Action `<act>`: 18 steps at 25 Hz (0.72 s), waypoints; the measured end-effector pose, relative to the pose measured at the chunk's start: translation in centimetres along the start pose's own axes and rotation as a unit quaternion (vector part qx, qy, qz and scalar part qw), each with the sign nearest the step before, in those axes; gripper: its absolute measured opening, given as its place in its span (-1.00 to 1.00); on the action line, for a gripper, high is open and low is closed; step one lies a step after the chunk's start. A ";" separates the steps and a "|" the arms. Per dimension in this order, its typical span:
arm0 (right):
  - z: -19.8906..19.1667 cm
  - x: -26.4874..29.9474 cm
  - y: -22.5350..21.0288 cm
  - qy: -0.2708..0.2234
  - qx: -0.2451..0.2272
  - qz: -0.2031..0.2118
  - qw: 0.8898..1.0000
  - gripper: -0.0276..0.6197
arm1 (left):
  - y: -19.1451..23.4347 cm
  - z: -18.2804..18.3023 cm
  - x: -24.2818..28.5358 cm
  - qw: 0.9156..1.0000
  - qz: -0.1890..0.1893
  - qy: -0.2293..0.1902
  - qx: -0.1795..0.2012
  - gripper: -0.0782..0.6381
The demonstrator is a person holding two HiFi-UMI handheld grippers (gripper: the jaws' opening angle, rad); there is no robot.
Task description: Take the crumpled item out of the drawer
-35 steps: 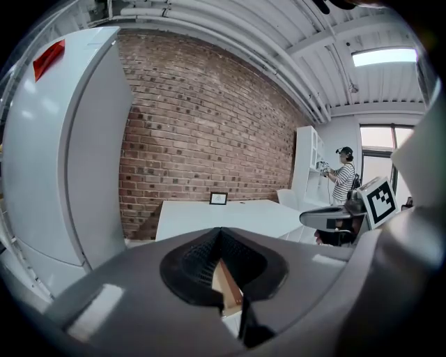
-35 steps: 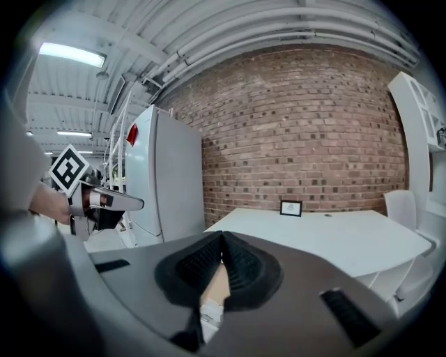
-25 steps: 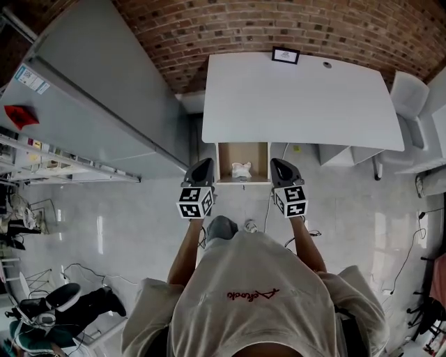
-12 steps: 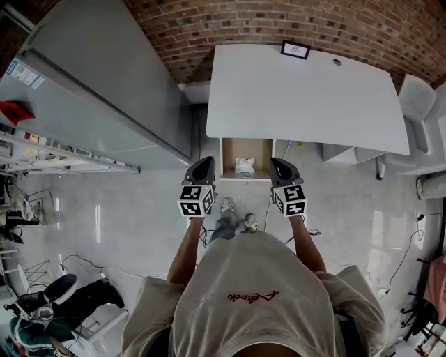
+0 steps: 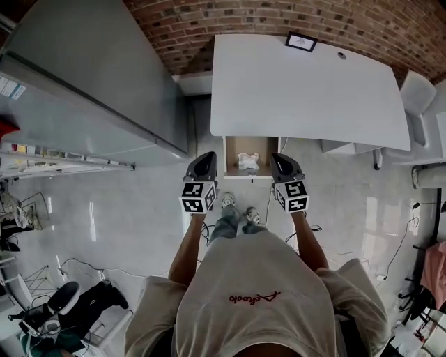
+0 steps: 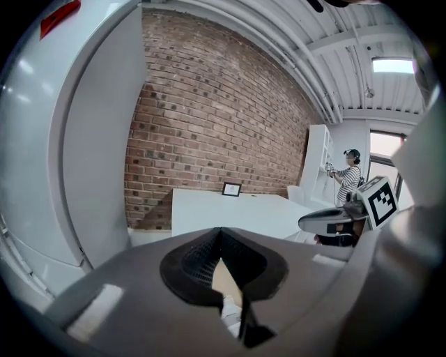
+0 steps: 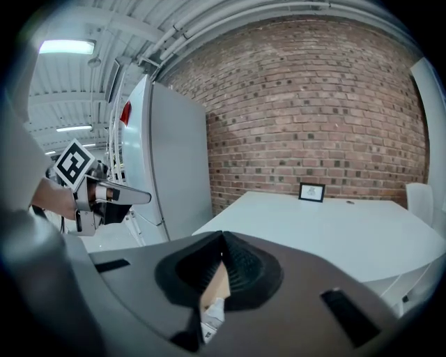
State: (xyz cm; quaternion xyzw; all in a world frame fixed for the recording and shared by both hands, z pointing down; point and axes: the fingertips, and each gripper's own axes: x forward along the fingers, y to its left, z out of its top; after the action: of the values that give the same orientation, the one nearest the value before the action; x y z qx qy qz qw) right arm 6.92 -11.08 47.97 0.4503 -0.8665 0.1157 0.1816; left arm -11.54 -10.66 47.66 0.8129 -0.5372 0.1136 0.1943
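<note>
Flanking drawer | crumpled item between left gripper and right gripper (right slightly nearer) | fingers pressed together, empty

Desk backs onto the brick wall. Picture frame stands at the desk's far edge, around mid-width, with the cable hole near it on the right. Drawer is pulled out from under the desk's near edge, close to the near-left corner. Crumpled item lies in the drawer, about mid-width, clear of both side walls. Left gripper sits just outside the drawer's left wall and right gripper just outside its right wall, drawer between them. Tall cabinet stands left of the desk, chair off the desk's right edge. Person's shoes are on the floor just before the drawer front.
</note>
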 end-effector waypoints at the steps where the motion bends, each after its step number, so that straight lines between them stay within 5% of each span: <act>1: 0.0 0.4 0.2 0.003 -0.002 -0.001 1.000 -0.88 | 0.5 -0.2 0.2 1.000 -0.004 0.003 -0.002 -0.76; 11: 0.2 3.9 0.3 0.028 -0.009 -0.046 0.998 -0.88 | 5.4 -2.2 2.1 0.999 -0.037 0.031 -0.022 -0.76; 18: -2.3 3.8 -0.5 0.032 0.029 -0.077 0.996 -0.88 | 6.6 -5.0 3.1 0.997 -0.049 0.056 -0.021 -0.76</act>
State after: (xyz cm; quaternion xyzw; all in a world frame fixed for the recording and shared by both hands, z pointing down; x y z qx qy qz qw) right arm 5.77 -13.31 51.69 0.5172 -0.8191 0.1409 0.2044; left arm -16.23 -13.30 54.63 0.8266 -0.4871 0.1376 0.2462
